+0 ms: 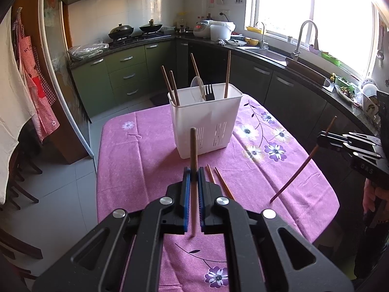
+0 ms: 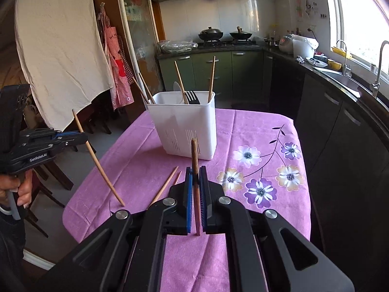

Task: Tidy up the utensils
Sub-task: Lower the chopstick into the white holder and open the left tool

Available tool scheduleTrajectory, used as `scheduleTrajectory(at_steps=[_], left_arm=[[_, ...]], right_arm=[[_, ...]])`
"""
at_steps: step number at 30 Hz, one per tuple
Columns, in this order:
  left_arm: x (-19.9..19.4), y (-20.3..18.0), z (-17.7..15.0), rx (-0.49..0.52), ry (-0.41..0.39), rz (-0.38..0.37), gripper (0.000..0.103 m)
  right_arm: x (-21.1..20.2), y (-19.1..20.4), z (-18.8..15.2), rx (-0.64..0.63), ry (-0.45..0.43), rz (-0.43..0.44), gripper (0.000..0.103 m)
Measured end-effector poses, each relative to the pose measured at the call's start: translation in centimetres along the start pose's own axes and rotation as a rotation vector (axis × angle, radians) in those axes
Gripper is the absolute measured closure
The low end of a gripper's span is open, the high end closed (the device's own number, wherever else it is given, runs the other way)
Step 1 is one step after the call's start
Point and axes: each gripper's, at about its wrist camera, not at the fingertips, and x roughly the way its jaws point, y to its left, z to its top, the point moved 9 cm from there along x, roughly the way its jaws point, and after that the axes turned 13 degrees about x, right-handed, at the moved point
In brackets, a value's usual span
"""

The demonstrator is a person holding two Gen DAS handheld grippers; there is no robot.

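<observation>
A white utensil holder (image 1: 204,124) stands on the purple flowered tablecloth (image 1: 136,160), and also shows in the right wrist view (image 2: 184,129). It holds several brown chopsticks, a clear spoon (image 1: 196,86) and a black fork (image 1: 209,91). My left gripper (image 1: 193,177) is shut on a brown chopstick (image 1: 193,150), held upright above the table. My right gripper (image 2: 196,177) is shut on another brown chopstick (image 2: 195,158), also upright. Two chopsticks (image 1: 218,177) lie on the cloth between the grippers and the holder; they also show in the right wrist view (image 2: 167,185).
The right gripper with its chopstick shows at the right edge of the left wrist view (image 1: 350,143); the left one shows at the left edge of the right wrist view (image 2: 43,143). Kitchen counters (image 1: 304,68) run behind and to the right. Chairs (image 2: 48,177) stand on the left.
</observation>
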Motion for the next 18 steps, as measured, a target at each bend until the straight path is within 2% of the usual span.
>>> scheduleTrajectory(at_steps=[8,12,18], left_arm=[[-1.4,-0.5,2.3,0.009,-0.036,-0.017,0.097],[-2.7,-0.8,5.9,0.031,-0.085,-0.025,0.097],[-4.4,-0.2,12.9,0.033,-0.177,-0.021,0.097]], right_arm=[[-0.1,-1.3,-0.4,0.015,-0.012,0.008,0.097],[-0.3,-1.1,-0.6,0.012,-0.014,0.018,0.097],[-0.5,-1.6,-0.6,0.018,-0.017,0.032,0.097]])
